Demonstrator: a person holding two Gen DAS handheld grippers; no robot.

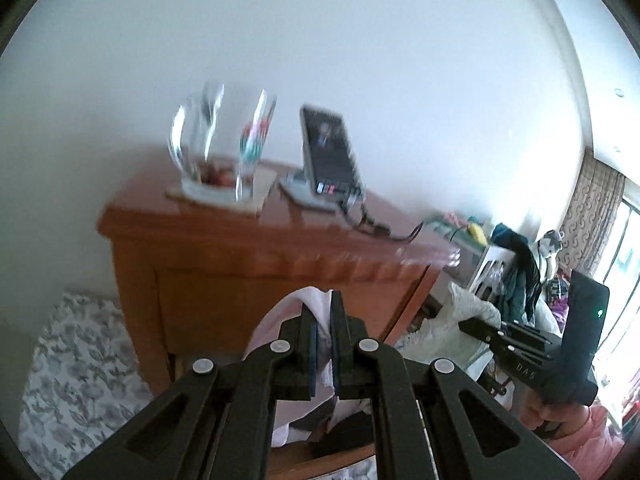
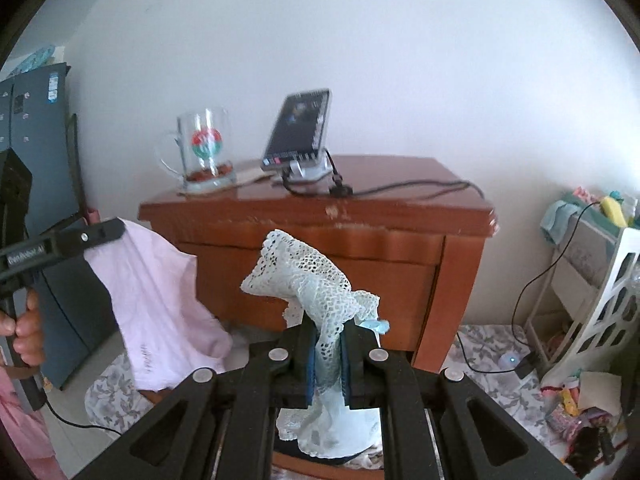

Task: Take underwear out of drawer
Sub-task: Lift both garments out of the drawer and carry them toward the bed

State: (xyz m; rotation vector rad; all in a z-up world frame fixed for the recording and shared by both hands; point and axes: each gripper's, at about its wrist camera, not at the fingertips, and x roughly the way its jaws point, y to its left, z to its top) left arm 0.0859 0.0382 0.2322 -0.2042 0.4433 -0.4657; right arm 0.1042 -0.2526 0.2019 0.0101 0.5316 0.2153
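Left wrist view: the left gripper [image 1: 323, 344] has its jaws clenched on a pale pink garment [image 1: 280, 320], a thin fold of which rises between the blue pads while the rest hangs down below the fingers. Ahead stands a reddish wooden nightstand [image 1: 248, 256]. On its top a clear glass mug [image 1: 220, 140] sits on a coaster and holds something small and reddish at its bottom; what it is cannot be told through the blur. Just beside the mug a phone [image 1: 330, 152] leans on a stand, with a dark cable trailing off it toward the right edge of the top. To the right, the right gripper [image 1: 516, 344] is seen from the side, held in a hand with a pink sleeve. A floral cloth [image 1: 76, 364] lies low on the left.

Right wrist view: the right gripper [image 2: 330, 350] is clamped on a white lace garment [image 2: 312, 280]; the lace stands up in a bunch above the pads and falls below them. At the bottom edge, under the lace, a strip of the drawer's wooden front [image 2: 296, 460] shows; its contents are hidden by the fabric. At the left, the left gripper [image 2: 100, 236] holds the pink garment [image 2: 160, 300], which hangs free in front of the nightstand [image 2: 360, 240], well clear of the drawer. The mug [image 2: 202, 148] and phone [image 2: 300, 128] stand on top. A white slotted rack [image 2: 600, 300] at the right carries mixed items that are too small to name
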